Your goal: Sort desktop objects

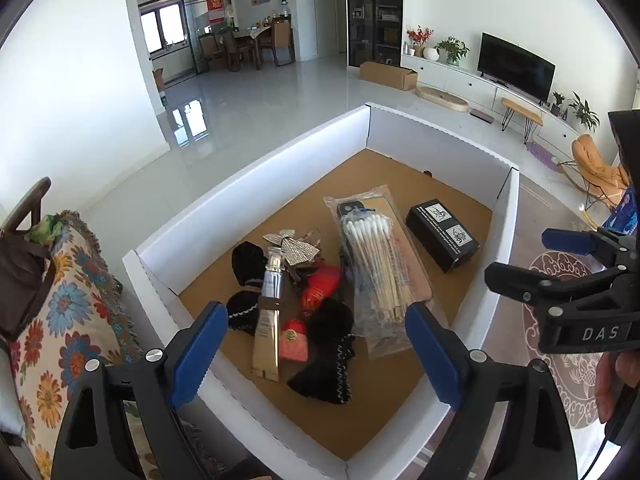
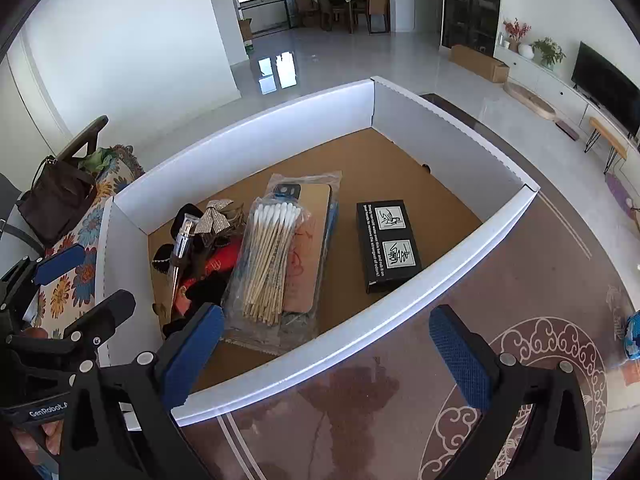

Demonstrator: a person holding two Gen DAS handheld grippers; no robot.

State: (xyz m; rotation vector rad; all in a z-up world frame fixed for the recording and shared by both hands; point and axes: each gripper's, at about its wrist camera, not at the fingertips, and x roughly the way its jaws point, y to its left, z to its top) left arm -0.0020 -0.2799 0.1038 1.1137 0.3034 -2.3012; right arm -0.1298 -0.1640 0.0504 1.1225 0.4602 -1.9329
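I am hovering both claws wide and empty over the white-walled cardboard box, between picks in the sorting. The left claw is facing the gold-and-silver cosmetic tube in the box's left-hand heap, the right claw straddling the near wall by the clear bag of cotton swabs, so next I judge I am choosing one item and closing squarely on it.

The phone case lies mostly hidden under the bag of cotton swabs. The red pouch is partly covered by the tube and black cloth pieces. Print on the black box is too small to read. The picture's edge cuts off the other gripper.
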